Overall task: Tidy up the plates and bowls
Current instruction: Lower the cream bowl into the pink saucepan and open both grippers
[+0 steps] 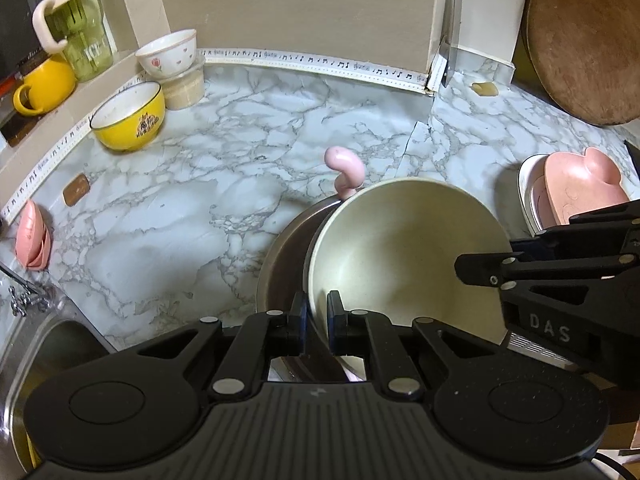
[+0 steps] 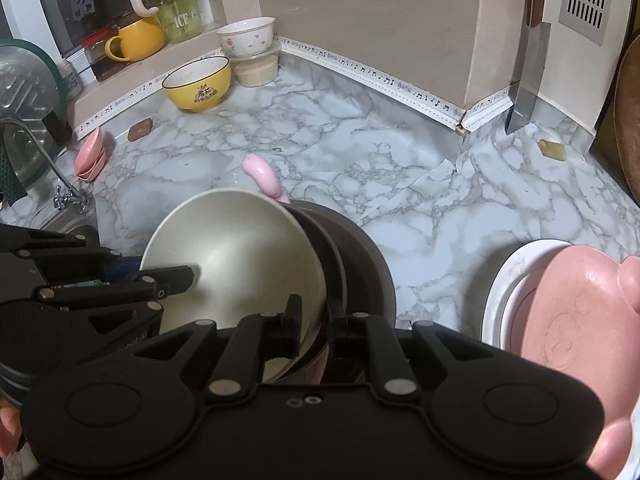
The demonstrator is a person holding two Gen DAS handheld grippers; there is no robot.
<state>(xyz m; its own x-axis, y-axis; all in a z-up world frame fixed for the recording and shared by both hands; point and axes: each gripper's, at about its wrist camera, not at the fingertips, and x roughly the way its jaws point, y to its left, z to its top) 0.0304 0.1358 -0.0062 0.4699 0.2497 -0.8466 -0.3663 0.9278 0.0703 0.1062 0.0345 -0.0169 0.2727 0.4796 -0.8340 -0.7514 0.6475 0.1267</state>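
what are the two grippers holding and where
Both grip the cream bowl by its rim: left gripper on one side, right gripper on the opposite side.

Matte black tool (image 1: 317,309) with silver rivets, ribbed body, white "DAS" lettering.

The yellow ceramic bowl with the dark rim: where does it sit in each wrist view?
Left wrist view: yellow ceramic bowl sits upper left, by the wall.
Right wrist view: the bowl is upper left of centre, by the wall.
Shared landmark: the white flowered bowl on a container just behind it.
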